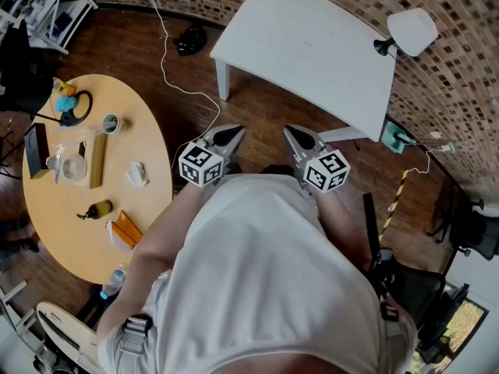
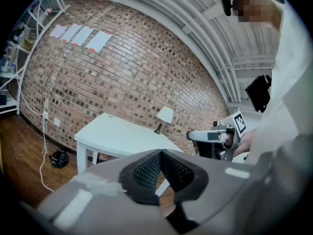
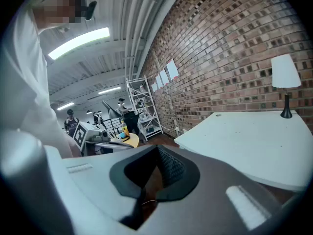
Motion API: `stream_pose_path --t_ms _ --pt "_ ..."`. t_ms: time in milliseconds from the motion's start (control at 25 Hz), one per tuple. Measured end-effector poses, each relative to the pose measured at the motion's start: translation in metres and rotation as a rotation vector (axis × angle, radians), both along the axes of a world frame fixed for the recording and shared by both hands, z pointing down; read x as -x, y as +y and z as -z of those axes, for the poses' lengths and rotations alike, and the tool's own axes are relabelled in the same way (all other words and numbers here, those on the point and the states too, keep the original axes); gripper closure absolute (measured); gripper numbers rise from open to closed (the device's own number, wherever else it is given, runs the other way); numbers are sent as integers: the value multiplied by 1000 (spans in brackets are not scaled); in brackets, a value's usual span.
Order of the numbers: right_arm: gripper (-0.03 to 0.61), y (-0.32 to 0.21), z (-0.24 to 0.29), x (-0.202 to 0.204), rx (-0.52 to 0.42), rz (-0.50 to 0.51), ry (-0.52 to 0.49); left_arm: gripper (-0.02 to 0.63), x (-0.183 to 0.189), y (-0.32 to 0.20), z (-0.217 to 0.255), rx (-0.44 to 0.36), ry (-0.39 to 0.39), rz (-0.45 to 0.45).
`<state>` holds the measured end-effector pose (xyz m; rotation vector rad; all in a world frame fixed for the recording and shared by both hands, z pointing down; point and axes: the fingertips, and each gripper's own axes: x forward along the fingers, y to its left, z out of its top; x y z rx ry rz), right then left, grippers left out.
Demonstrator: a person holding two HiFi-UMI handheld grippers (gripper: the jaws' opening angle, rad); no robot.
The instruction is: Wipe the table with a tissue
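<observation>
Though aimed toward the white counter [image 1: 312, 45], left tongs [image 2: 160, 152] clenched tight, empty, right tongs [image 3: 157, 147] likewise clenched, empty.

White lamp [image 1: 412, 31], brick wall [image 1: 452, 92], black bag [image 1: 190, 39] on floor

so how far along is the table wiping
Nothing looks done yet. The left gripper and right gripper are both shut and empty, held in front of the person. The tissue lies on the round table, apart from both. Left: pick it up and wipe.
</observation>
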<state>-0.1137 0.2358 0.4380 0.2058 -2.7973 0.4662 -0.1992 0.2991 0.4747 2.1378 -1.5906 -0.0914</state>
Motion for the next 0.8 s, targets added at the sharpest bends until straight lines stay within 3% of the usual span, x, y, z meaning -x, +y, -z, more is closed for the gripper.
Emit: stream_pose_path --t_ms 160,520,680,800 --pt "571 -7 7 20 -10 30 -11 609 18 5 -4 3 -9 34" --pt "571 19 -15 108 30 309 53 609 96 51 -16 54 -10 328" --pt "571 43 -15 143 30 469 85 607 131 109 -35 150 -41 536" --pt "571 61 -17 162 31 559 95 590 158 173 -58 275 -91 700"
